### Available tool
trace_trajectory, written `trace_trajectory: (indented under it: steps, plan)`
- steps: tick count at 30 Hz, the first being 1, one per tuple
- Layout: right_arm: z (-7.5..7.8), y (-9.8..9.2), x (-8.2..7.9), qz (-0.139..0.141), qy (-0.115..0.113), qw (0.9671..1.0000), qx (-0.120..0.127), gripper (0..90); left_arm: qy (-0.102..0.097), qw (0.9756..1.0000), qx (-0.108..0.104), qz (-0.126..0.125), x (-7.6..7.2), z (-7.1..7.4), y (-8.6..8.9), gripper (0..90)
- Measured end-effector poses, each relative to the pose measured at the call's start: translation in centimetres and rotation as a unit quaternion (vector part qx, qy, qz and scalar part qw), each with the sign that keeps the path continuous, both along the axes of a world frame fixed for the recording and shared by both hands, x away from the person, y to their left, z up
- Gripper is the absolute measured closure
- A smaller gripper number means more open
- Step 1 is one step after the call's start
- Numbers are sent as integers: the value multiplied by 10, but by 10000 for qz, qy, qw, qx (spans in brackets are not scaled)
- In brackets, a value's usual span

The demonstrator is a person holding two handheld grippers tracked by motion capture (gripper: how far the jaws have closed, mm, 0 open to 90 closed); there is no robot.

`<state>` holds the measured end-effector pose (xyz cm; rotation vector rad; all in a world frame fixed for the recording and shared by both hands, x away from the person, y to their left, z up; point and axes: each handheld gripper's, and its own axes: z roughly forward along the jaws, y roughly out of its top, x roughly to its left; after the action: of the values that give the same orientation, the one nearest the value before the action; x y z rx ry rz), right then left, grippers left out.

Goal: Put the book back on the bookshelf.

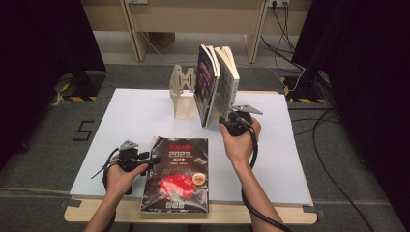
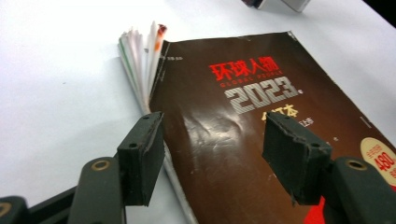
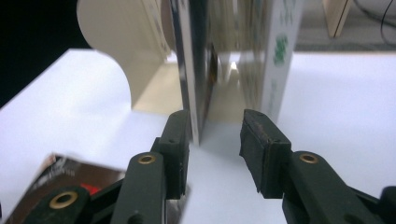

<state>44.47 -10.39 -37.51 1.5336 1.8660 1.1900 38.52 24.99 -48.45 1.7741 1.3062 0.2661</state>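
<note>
A dark magazine with red and white lettering lies flat at the front of the white tabletop. My left gripper stands open at its left edge. In the left gripper view the jaws straddle the magazine's fanned spine side, and the pads are not touching it. Two books stand leaning against a wooden bookend: a dark-covered book and a pale-covered book. My right gripper is open at their foot. The dark book's lower edge sits just inside its left jaw.
The pale book and the bookend rise beyond my right jaws. Cables trail over the floor at the right. Black curtains flank the table, and wooden furniture legs stand behind it.
</note>
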Motion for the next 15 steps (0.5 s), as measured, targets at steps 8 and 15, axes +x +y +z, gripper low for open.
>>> trace_trajectory:
  steps: [8,15]
  plan:
    - [-33,-14,-12,129,543,9984,-67,609,163,9998,50,104,2,-6,4,390]
    - [-61,-20,-19,239,1007,9946,48,595,279,9995,-89,90,4,-10,6,408]
